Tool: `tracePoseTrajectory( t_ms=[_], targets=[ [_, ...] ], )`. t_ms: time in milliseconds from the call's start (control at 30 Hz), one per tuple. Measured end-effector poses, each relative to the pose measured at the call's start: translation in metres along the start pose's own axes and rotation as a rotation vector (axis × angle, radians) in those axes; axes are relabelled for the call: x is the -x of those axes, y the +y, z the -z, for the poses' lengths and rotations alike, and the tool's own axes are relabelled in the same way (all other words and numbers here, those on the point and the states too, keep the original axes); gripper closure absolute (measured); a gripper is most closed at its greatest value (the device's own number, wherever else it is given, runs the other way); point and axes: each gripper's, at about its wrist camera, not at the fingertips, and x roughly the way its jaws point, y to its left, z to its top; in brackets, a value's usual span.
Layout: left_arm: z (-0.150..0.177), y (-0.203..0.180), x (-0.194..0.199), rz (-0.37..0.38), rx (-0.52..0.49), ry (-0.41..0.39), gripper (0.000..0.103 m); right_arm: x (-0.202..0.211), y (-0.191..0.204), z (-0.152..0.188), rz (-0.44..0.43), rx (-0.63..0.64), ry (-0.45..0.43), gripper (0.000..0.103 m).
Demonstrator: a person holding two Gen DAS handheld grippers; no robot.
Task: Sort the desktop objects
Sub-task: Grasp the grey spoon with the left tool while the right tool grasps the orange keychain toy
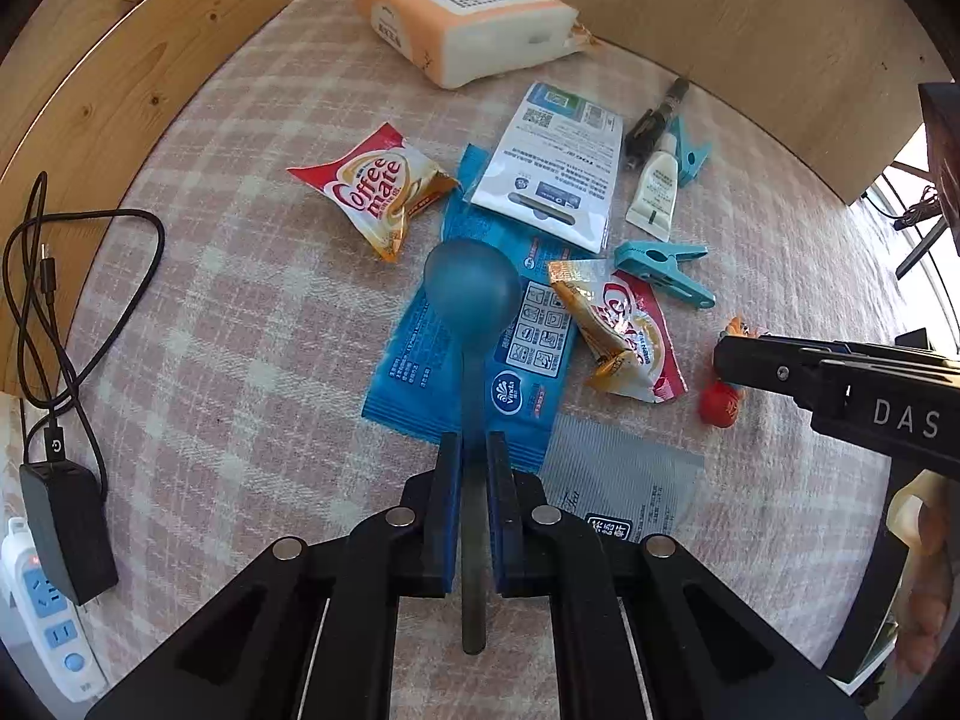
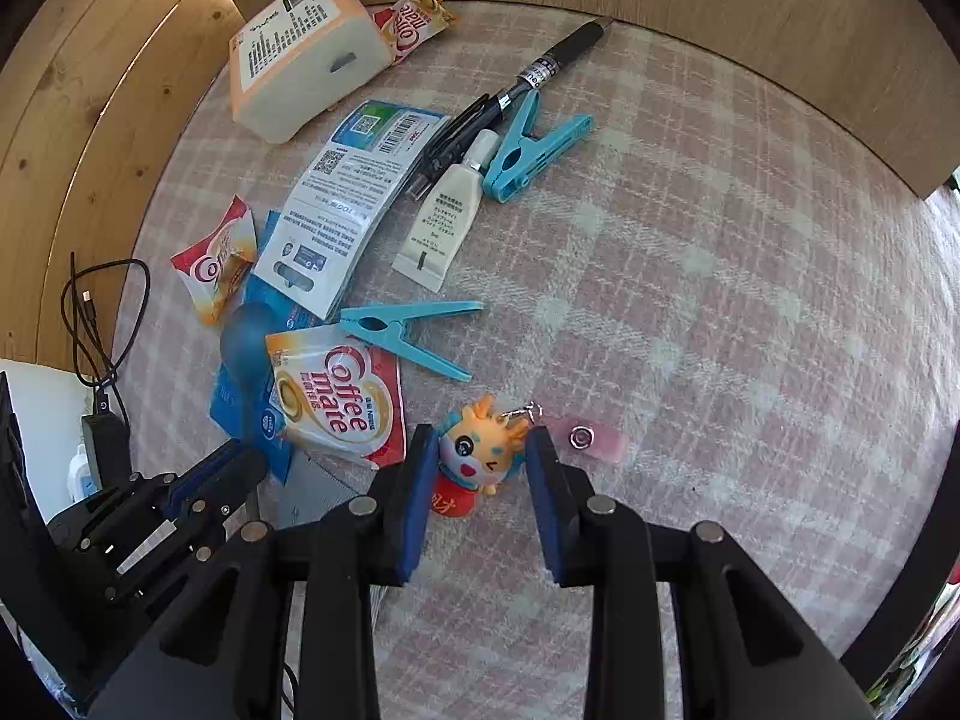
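Between the blue pads of my left gripper (image 1: 474, 450) runs the handle of a blue spoon (image 1: 471, 294), and the gripper is shut on it. The spoon's bowl hangs over a blue wipes pack (image 1: 420, 372). In the right wrist view the same spoon (image 2: 243, 342) and left gripper (image 2: 240, 456) show at the lower left. My right gripper (image 2: 480, 450) is open and straddles an orange dragon keychain toy (image 2: 474, 462) with a red base, which lies on the checked cloth. A pink strap (image 2: 594, 441) trails from the toy to the right.
Scattered on the cloth are Coffee mate sachets (image 1: 375, 192) (image 2: 336, 402), a white card packet (image 1: 552, 168), two blue clips (image 2: 414, 330) (image 2: 528, 144), a white tube (image 2: 444, 222), a black pen (image 2: 540, 66) and a tissue pack (image 1: 468, 18). Wooden walls (image 1: 750, 30) ring the back. A charger (image 1: 66, 522) and power strip (image 1: 48, 618) lie left.
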Motion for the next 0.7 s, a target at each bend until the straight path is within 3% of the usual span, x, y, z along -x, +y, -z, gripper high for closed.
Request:
tracePoseTrajectory(
  t_ms=[267,333,700],
  targets=[
    [0.015,0.009,0.001,0.002,0.022,-0.007,0.096,-0.004,0.014,0.007,0.042,0.082,-0.002,0.069],
    [0.019,0.010,0.002,0.007,0.028,-0.010,0.096,-0.006,0.018,0.011,0.062,0.110,-0.010,0.076],
    [0.058,0.004,0.044,0.036,0.048,-0.064,0.096,0.026,0.001,0.051,-0.011,0.121,-0.029,0.076]
  ],
)
